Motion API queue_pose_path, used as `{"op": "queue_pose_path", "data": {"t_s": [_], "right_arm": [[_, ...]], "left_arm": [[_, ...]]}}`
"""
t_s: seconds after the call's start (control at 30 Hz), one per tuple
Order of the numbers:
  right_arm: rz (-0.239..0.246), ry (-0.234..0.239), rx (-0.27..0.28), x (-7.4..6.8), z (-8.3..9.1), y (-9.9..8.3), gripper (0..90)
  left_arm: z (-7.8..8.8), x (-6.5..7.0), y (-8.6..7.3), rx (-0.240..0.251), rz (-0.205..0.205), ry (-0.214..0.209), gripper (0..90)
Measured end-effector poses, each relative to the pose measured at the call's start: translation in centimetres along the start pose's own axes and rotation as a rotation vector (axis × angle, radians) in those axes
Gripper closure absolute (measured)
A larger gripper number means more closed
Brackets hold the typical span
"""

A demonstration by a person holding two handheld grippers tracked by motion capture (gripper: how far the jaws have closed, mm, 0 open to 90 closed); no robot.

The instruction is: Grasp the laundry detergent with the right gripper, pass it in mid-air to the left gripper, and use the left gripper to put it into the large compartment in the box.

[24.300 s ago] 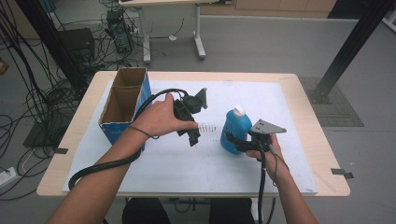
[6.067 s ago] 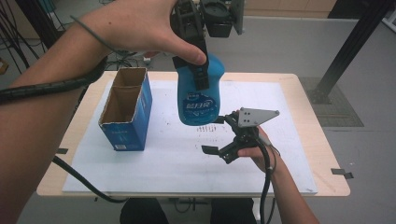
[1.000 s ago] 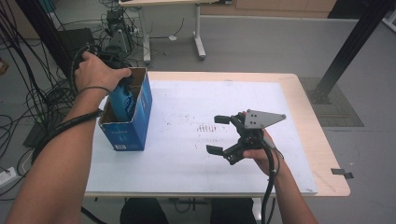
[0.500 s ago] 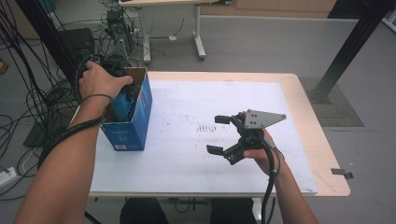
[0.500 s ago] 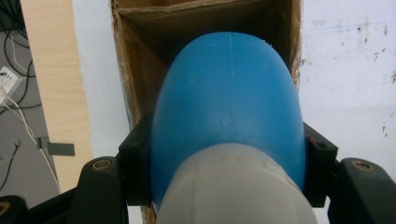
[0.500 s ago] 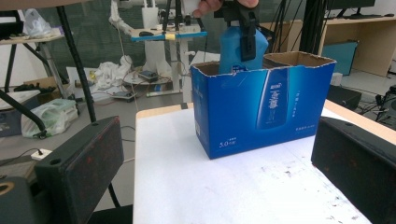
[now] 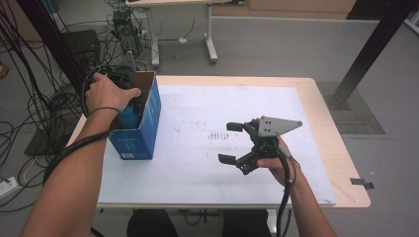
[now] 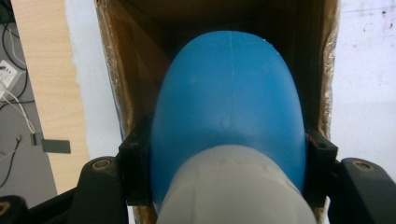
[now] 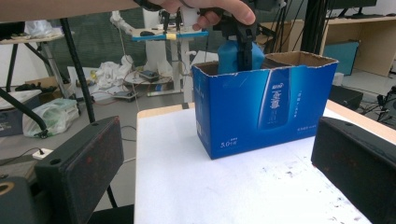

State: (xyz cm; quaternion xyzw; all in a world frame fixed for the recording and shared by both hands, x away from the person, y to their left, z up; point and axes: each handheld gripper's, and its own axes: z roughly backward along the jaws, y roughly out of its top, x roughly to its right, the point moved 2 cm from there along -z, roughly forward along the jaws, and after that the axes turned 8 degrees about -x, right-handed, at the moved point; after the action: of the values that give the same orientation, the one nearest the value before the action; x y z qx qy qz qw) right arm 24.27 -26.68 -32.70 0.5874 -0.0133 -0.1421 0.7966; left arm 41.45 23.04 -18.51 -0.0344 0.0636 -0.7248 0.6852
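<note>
Item, left to right: my left tongs point(image 8: 224, 158) pinching the blue bottle point(image 8: 229, 107), sunk partway inside the open blue carton point(image 7: 143, 123) at the desk's point(image 7: 316, 98) left edge; my right tongs point(image 7: 232, 143) spread, empty, above mid-desk.

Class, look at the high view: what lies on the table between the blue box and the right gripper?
Nothing stands there. Between the blue box and the right gripper the white table cover is bare apart from small dark specks, seen in the high view.
</note>
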Motion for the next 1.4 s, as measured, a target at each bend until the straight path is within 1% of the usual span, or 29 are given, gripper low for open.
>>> {"op": "queue_pose_path", "data": {"t_s": [0.03, 0.2, 0.43, 0.7, 0.77, 0.8, 0.87, 0.93, 1.03, 1.4], "right_arm": [[-0.001, 0.0, 0.0, 0.0, 0.0, 0.0, 2.5], [-0.002, 0.001, 0.001, 0.0, 0.0, -0.1, 2.5], [-0.002, 0.001, 0.0, -0.1, 0.0, -0.1, 2.5], [0.0, 0.004, -0.001, -0.1, -0.2, 0.0, 2.5], [0.001, 0.005, -0.001, -0.1, -0.3, 0.0, 2.5], [0.001, 0.004, -0.002, -0.1, -0.3, 0.0, 2.5], [0.0, 0.004, 0.0, -0.2, -0.3, 0.0, 2.5], [0.0, 0.003, -0.001, -0.2, -0.3, 0.0, 2.5], [0.001, 0.003, 0.002, -0.2, -0.2, 0.0, 2.5], [-0.002, 0.0, 0.0, -0.2, -0.1, -0.1, 2.5]], "left_arm": [[-0.2, 0.1, 0.1, -0.009, -0.004, 0.001, 37.7], [-0.8, 0.1, 0.1, -0.017, -0.01, -0.007, 37.7], [-1.6, 0.2, 0.3, -0.037, -0.013, 0.001, 37.7], [-2.2, 0.0, 0.2, -0.04, -0.009, -0.008, 37.7], [-2.4, 0.1, 0.2, -0.039, -0.013, -0.006, 37.7], [-2.4, 0.1, 0.1, -0.038, -0.009, -0.007, 37.7], [-2.4, 0.2, 0.1, -0.034, -0.011, -0.004, 37.7], [-2.4, 0.2, 0.2, -0.042, -0.014, -0.005, 37.7], [-2.5, 0.2, 0.1, -0.035, -0.013, -0.005, 37.7], [-2.5, 0.1, 0.1, -0.036, -0.006, -0.01, 37.6]]}}
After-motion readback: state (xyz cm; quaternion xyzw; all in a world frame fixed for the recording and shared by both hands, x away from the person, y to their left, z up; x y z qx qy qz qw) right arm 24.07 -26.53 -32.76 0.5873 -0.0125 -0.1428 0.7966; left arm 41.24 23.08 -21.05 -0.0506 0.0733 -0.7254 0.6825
